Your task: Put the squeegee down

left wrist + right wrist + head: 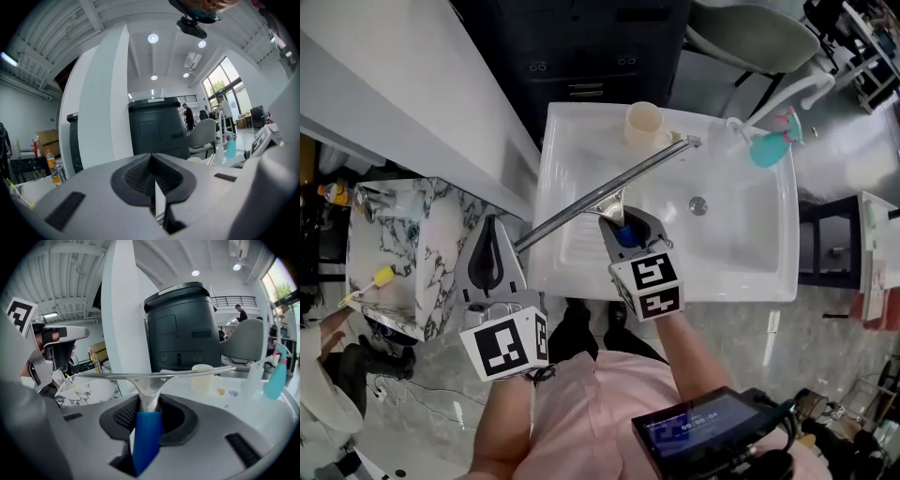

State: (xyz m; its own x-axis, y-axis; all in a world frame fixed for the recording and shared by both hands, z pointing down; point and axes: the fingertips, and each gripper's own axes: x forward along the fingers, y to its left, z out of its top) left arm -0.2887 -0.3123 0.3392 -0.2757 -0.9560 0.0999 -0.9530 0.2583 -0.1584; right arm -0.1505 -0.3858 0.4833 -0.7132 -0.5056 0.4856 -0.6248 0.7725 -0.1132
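Note:
My right gripper [627,221] [149,420] is shut on the blue handle [626,233] [145,439] of the squeegee. Its long metal blade [605,190] [154,373] stretches across the white sink basin [741,253], from the cup to past the sink's left edge. The blade hangs a little above the basin. My left gripper [491,258] [152,180] is shut with nothing between its pads. It hovers left of the sink, near the blade's left end.
A cream cup [645,124] [203,377] and a teal spray bottle [771,142] [276,373] stand at the sink's back. The drain [698,204] lies in the basin. A marbled table [394,258] sits left, a dark cabinet [183,326] behind, a white wall [403,103].

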